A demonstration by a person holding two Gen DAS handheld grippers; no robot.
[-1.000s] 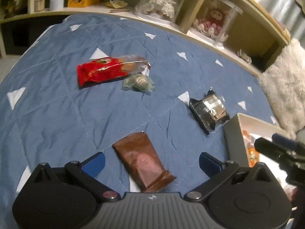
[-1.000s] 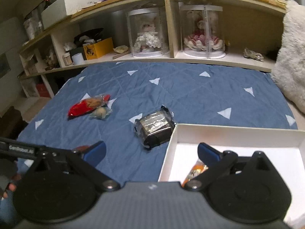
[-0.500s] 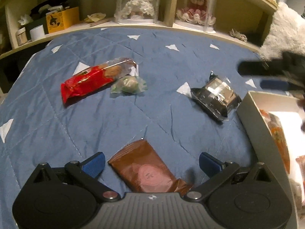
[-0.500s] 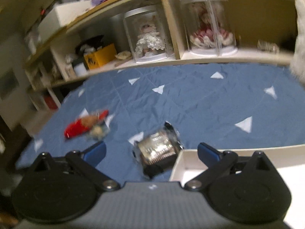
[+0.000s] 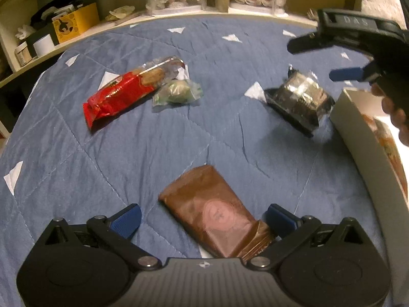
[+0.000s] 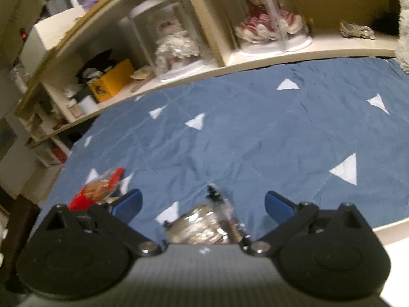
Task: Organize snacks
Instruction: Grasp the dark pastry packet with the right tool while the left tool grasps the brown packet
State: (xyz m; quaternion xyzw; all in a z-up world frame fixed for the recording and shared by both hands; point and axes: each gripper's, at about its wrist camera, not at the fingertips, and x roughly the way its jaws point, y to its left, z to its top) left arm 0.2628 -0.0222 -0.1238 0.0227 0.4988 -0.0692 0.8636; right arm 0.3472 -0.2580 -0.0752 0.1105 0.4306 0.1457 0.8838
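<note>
Now the dark clear-wrapped cake (image 5: 299, 103) lies on the blue quilt (image 5: 143, 143) beside the white box (image 5: 358, 138). My right gripper (image 6: 202, 202) has swung over it, fingers wide and empty, so I'd grab next. Only the left view shows my left gripper (image 5: 203, 216), wide, straddling the brown packet (image 5: 214, 212).

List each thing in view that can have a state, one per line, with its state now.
left gripper: jaws open, brown packet between them, not gripped
right gripper: jaws open, above the black-and-silver packet
brown snack packet: sealed, flat on quilt
black-and-silver packet: on quilt beside box
red biscuit packet: sealed, lying flat
green wrapped sweet: touching red packet
white box: open, holds snacks
</note>
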